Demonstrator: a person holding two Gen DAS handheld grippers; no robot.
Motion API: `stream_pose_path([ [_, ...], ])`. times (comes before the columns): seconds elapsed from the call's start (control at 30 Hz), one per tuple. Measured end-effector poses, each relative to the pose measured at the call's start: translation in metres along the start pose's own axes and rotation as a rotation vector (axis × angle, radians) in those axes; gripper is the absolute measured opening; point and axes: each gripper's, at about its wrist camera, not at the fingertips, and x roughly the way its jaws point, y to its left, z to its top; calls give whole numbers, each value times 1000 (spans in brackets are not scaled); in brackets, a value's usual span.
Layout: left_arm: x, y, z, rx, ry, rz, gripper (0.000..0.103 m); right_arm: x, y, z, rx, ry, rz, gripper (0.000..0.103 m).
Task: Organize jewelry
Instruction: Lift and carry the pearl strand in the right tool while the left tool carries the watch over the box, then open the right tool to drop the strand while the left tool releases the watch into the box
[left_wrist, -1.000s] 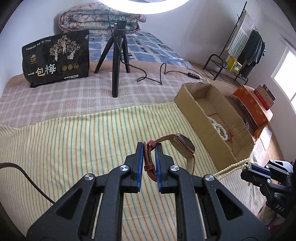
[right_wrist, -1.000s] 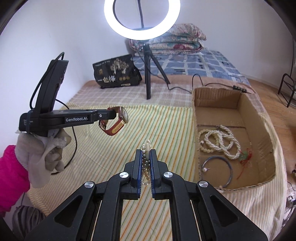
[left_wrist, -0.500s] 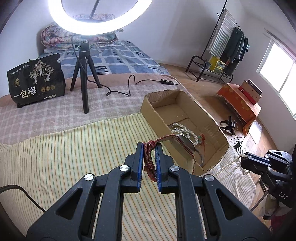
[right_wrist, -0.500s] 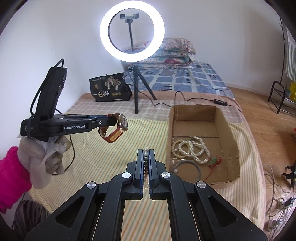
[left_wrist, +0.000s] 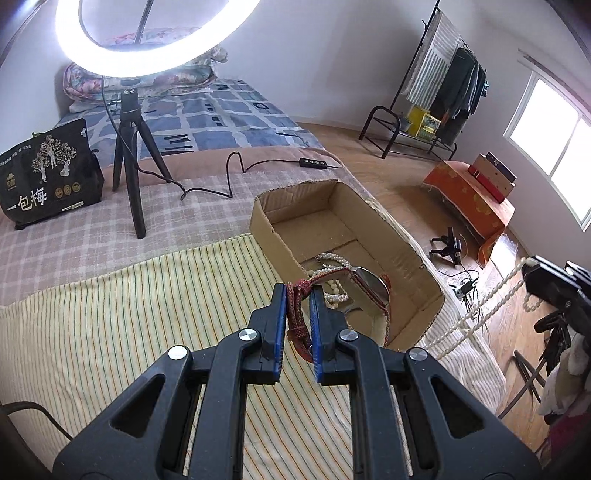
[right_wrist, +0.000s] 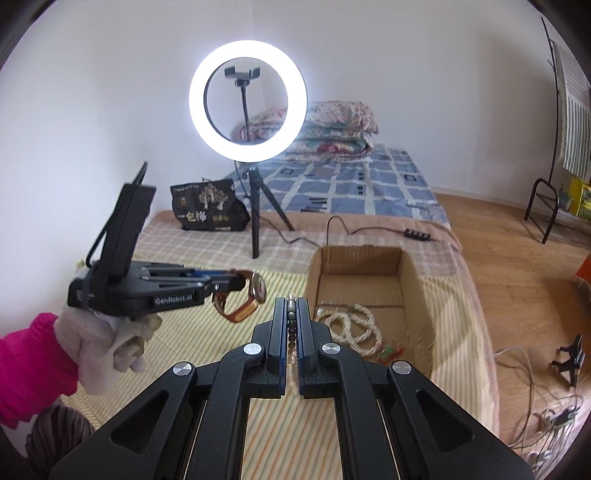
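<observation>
My left gripper (left_wrist: 298, 295) is shut on the red strap of a wristwatch (left_wrist: 369, 286) and holds it in the air over the near left edge of the open cardboard box (left_wrist: 402, 251). It also shows in the right wrist view (right_wrist: 236, 282), with the watch (right_wrist: 255, 291) hanging from it. My right gripper (right_wrist: 291, 306) is shut on a bead necklace (right_wrist: 291, 325). The necklace (left_wrist: 480, 306) hangs as a long pearl string from that gripper (left_wrist: 532, 264) in the left wrist view. Pearl strands (right_wrist: 351, 325) lie inside the box (right_wrist: 413, 280).
The box stands on a striped yellow cloth (left_wrist: 129, 314) on a bed. A ring light on a tripod (right_wrist: 255, 206) and a black bag (right_wrist: 207, 206) stand behind. The bed edge and wooden floor with cables (right_wrist: 535, 369) are to the right.
Both grippers have risen and drawn back from the bed. The left gripper has carried the watch right, over the box edge. The right gripper still holds the necklace.
</observation>
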Motion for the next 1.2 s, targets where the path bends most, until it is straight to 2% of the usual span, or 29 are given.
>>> stream_pose_path([
  [0.23, 8, -7, 10, 9, -7, -4, 10, 4, -16, 28, -32, -24, -47, 3],
  [0.53, 25, -16, 11, 15, 2, -9, 10, 42, -42, 51, -58, -6, -127, 3],
  [0.93, 50, -40, 4, 22, 37, -40, 10, 99, -77, 59, -8, 36, -151, 3],
  [1.2, 59, -55, -4, 40, 52, -59, 10, 121, -90, 57, 10, 57, -160, 3],
])
